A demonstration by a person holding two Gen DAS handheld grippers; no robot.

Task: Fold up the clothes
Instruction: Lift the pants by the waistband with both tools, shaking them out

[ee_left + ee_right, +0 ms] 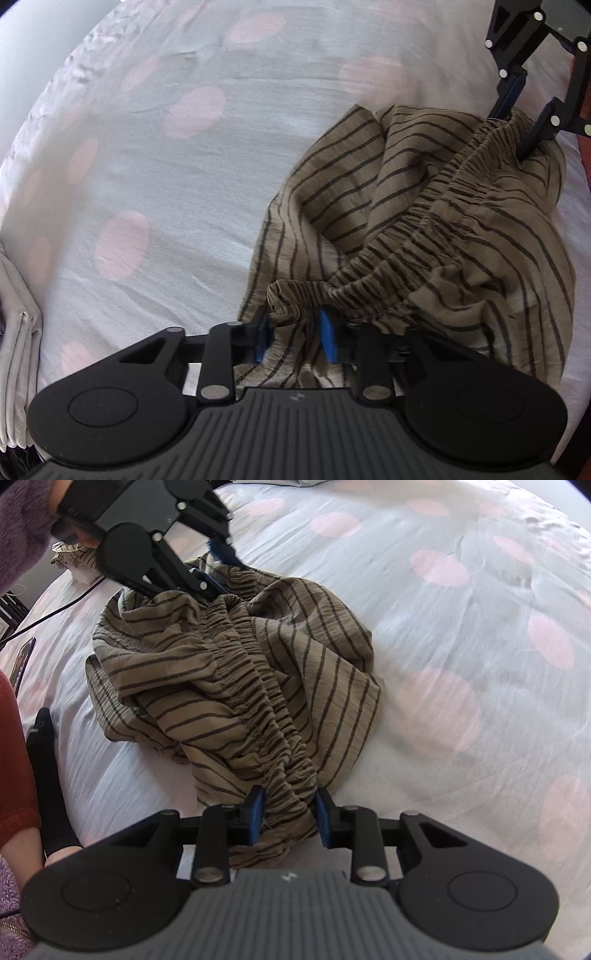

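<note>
Two grippers hold one elastic waistband (255, 686) — the left gripper (295, 336) has its blue pads pressed on one bunched end, and the right gripper (290, 814) is clamped narrowly on the other. The garment, a brown striped pair of trousers or a skirt (424, 206) — crumpled as it is, I cannot tell which — lies in a heap on the white bedsheet with pink dots (166, 177), its waistband running slack between the two tools.

The step in hand looks like getting the garment spread before any fold. To do it well, draw the two ends apart until the gathered band runs straight, then lift just enough for the fabric below to fall free of its twists. Pull evenly; the elastic will stretch and could slip from a shallow pinch. Lay it flat on the open sheet, away from the folded pale cloth (18, 332) at the bed's edge.
</note>
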